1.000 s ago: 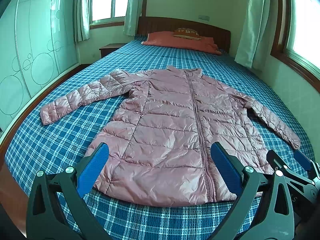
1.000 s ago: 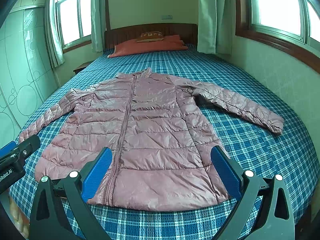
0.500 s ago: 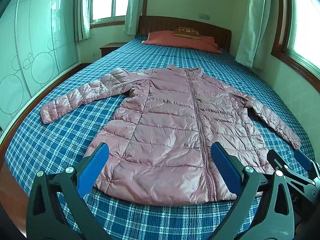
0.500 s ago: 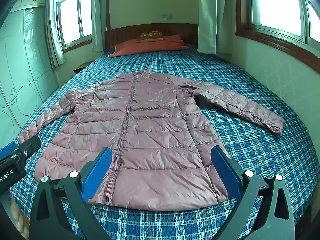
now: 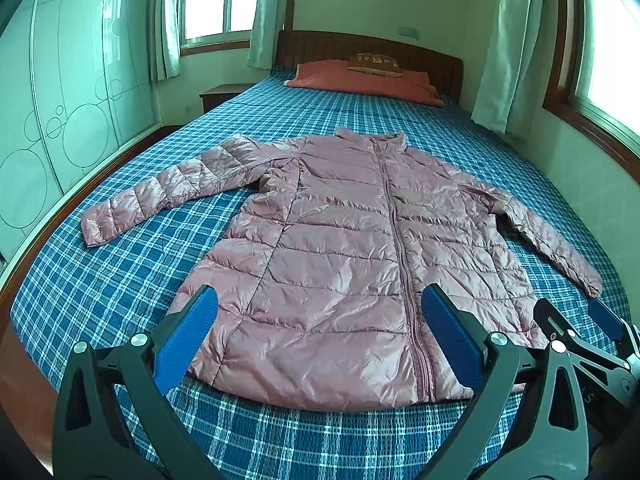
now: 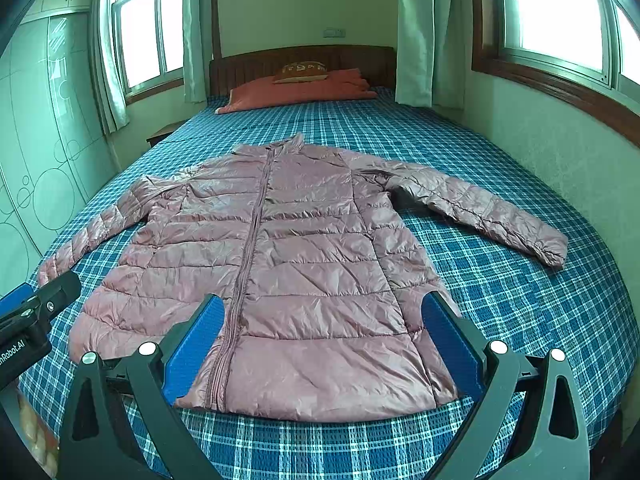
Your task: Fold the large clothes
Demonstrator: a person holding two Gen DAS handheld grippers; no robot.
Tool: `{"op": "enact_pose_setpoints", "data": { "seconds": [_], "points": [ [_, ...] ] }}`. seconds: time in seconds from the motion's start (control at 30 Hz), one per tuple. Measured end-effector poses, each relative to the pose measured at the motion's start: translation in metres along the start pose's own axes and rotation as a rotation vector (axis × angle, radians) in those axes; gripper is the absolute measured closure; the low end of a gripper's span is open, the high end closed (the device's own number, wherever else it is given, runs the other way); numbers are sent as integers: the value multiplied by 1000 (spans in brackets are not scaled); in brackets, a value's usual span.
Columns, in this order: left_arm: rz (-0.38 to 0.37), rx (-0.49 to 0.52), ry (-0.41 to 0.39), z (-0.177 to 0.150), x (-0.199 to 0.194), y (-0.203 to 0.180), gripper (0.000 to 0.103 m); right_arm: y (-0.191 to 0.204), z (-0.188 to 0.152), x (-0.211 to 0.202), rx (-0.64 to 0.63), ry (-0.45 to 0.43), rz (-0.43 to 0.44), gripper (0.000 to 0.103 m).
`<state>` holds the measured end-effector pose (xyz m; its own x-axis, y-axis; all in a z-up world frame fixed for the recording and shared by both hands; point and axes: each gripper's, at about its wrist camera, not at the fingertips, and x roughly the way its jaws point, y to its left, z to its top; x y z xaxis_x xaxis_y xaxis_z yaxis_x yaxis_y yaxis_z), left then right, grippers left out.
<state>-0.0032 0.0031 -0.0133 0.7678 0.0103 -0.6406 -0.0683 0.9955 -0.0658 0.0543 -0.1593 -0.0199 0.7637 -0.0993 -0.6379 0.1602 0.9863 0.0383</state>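
A pink quilted puffer jacket (image 5: 340,256) lies flat and zipped on the blue plaid bed (image 5: 120,280), front up, both sleeves spread outward, collar toward the headboard. It also shows in the right wrist view (image 6: 296,264). My left gripper (image 5: 318,340) is open and empty, held above the jacket's hem near the foot of the bed. My right gripper (image 6: 320,344) is open and empty, also above the hem. The right gripper shows at the lower right of the left wrist view (image 5: 580,328). The left gripper shows at the left edge of the right wrist view (image 6: 32,312).
An orange pillow (image 5: 360,80) with a small patterned cushion lies at the wooden headboard (image 5: 420,56). A wall (image 6: 560,152) with windows runs close along the bed's right side. A glass wardrobe (image 5: 60,100) and a nightstand (image 5: 220,94) stand on the left.
Both grippers have drifted very slightly; the jacket has not moved and both stay open.
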Motion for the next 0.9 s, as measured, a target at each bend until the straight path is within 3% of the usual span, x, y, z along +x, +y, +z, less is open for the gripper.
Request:
{"op": "enact_pose_setpoints", "data": {
  "seconds": [0.9],
  "points": [
    [5,-3,18,-7,4,4,2,1,-8,8,1,11,-1,5]
  ]
}}
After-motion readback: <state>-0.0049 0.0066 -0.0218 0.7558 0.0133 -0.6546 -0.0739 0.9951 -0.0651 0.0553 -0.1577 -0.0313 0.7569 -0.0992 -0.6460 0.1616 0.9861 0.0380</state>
